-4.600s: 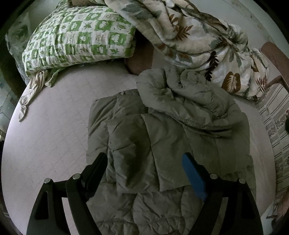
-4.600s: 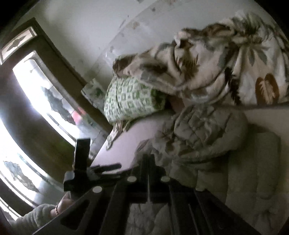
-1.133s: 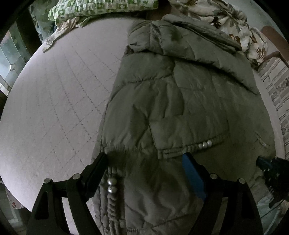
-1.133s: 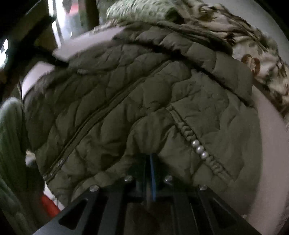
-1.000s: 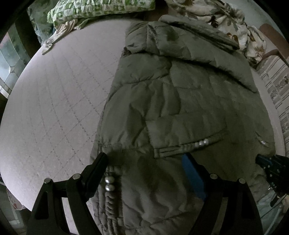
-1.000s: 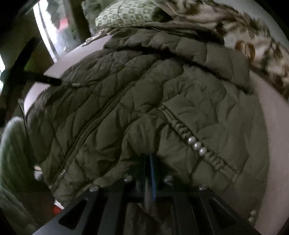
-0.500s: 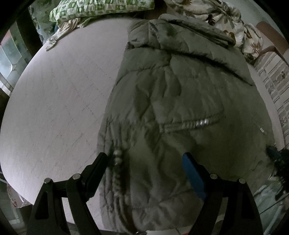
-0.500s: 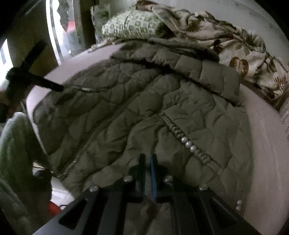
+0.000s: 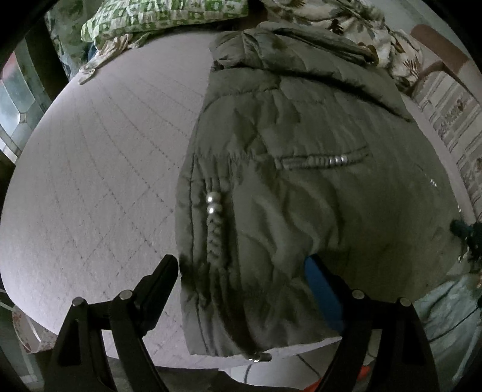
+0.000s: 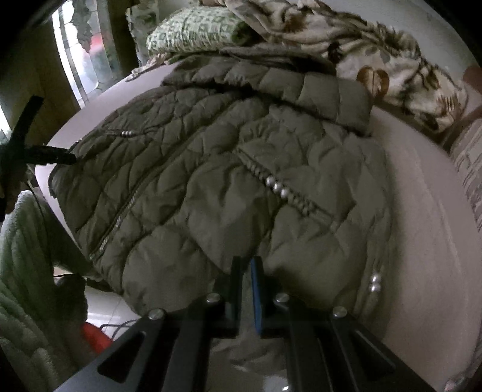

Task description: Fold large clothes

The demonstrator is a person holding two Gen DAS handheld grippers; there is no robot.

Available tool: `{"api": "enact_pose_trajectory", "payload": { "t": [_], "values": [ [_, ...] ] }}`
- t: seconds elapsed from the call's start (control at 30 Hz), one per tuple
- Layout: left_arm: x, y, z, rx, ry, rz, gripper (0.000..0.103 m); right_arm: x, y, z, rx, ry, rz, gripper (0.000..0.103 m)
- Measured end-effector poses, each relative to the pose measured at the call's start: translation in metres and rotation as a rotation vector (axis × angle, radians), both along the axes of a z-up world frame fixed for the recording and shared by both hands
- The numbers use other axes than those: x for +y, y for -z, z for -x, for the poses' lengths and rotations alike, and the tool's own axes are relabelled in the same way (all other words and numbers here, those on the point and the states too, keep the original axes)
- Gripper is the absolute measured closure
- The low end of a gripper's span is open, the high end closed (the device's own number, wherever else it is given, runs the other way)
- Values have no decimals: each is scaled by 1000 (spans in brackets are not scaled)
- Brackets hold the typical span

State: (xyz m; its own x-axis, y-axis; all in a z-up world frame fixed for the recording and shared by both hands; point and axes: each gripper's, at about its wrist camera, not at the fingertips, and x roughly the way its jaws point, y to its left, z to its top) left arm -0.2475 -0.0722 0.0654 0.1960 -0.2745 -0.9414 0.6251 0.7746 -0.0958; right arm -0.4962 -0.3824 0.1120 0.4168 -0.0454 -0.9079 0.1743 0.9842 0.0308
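Earlier bunched mid-bed, the jacket (image 9: 301, 181) now lay spread flat across the bed (image 9: 105, 181); right gripper (image 10: 248, 289) jaws pinched its hem, left gripper (image 9: 241, 271) jaws gaped astride it. Folding remained undone.

Pale quilted mattress (image 9: 99, 169), green patterned pillow (image 9: 162, 15), leaf-print blanket (image 10: 376, 57), perhaps a striped cloth (image 9: 452, 111) alongside
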Motion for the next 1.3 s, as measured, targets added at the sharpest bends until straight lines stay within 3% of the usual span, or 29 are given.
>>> {"api": "enact_pose_trajectory", "payload": {
  "t": [0.33, 0.37, 0.4, 0.43, 0.47, 0.57, 0.93, 1.3],
  "values": [
    [18, 16, -2, 90, -37, 15, 14, -42, -8, 30, 46, 163, -16, 90],
    [19, 18, -2, 98, -41, 17, 14, -45, -9, 33, 49, 170, -17, 83],
    [20, 17, 0, 95, -42, 19, 13, -48, -11, 36, 51, 178, -20, 63],
    [19, 17, 0, 92, -41, 16, 12, -50, -12, 39, 50, 185, -28, 40],
    [18, 18, 1, 89, -38, 12, 11, -51, -12, 41, 49, 188, -36, 0],
    [13, 20, 3, 82, -32, 1, 8, -52, -4, 45, 66, 175, -48, 0],
    [-18, 27, -5, 91, -18, -27, 5, -76, 11, 53, 73, 304, -121, 0],
    [-20, 32, -6, 90, -10, -28, 2, -78, 24, 47, 107, 326, -182, 0]
  ]
}}
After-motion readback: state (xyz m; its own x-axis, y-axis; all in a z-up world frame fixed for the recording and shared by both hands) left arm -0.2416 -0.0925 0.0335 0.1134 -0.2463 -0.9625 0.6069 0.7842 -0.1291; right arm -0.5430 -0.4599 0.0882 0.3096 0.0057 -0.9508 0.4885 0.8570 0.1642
